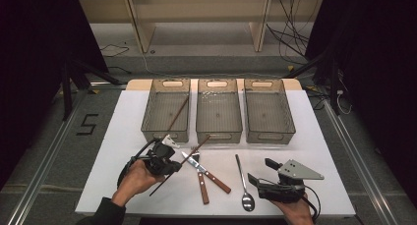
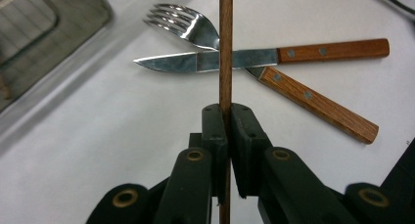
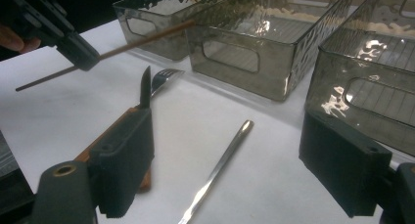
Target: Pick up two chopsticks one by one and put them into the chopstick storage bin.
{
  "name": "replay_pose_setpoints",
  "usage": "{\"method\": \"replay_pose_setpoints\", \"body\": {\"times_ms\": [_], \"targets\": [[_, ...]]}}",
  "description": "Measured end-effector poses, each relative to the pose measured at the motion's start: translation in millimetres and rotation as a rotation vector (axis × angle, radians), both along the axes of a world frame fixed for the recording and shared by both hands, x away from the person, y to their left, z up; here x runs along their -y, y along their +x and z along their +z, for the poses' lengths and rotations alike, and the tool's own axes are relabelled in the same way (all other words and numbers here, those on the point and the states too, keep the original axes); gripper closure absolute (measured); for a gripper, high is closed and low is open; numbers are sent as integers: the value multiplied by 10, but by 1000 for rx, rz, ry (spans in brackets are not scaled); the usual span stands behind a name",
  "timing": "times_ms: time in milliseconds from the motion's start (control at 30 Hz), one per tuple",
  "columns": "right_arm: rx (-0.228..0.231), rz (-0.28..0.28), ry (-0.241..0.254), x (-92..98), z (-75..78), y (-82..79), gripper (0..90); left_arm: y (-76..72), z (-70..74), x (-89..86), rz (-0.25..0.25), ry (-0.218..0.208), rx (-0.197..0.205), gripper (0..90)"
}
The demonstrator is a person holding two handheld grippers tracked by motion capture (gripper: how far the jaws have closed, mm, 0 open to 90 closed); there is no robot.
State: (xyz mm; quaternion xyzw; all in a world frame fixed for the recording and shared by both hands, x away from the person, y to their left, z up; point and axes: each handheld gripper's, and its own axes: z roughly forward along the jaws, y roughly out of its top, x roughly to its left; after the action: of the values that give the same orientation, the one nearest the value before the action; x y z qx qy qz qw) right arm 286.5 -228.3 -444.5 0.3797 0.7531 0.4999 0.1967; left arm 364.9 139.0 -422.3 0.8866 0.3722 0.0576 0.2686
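Observation:
My left gripper is shut on a thin brown chopstick, held a little above the table at the front left. In the left gripper view the chopstick runs straight up between the closed jaws. Below it, a wooden-handled fork and knife lie crossed on the white table. A second chopstick leans in the left bin. My right gripper rests open at the front right, with a steel spoon lying just to its left. The right gripper view shows the spoon's handle lying between the wide-open jaws.
Three clear grey bins stand in a row at the back of the table; the middle bin and the right bin hold nothing I can see. Dark floor with cables and a shelf frame lies beyond the table.

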Motion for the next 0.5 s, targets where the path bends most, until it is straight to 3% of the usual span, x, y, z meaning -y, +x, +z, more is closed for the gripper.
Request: {"method": "replay_pose_setpoints", "body": {"times_ms": [500], "targets": [[-6, -1, -3, -11, -10, 5, 214, 203, 282, -287, 88, -78, 71, 849]]}}
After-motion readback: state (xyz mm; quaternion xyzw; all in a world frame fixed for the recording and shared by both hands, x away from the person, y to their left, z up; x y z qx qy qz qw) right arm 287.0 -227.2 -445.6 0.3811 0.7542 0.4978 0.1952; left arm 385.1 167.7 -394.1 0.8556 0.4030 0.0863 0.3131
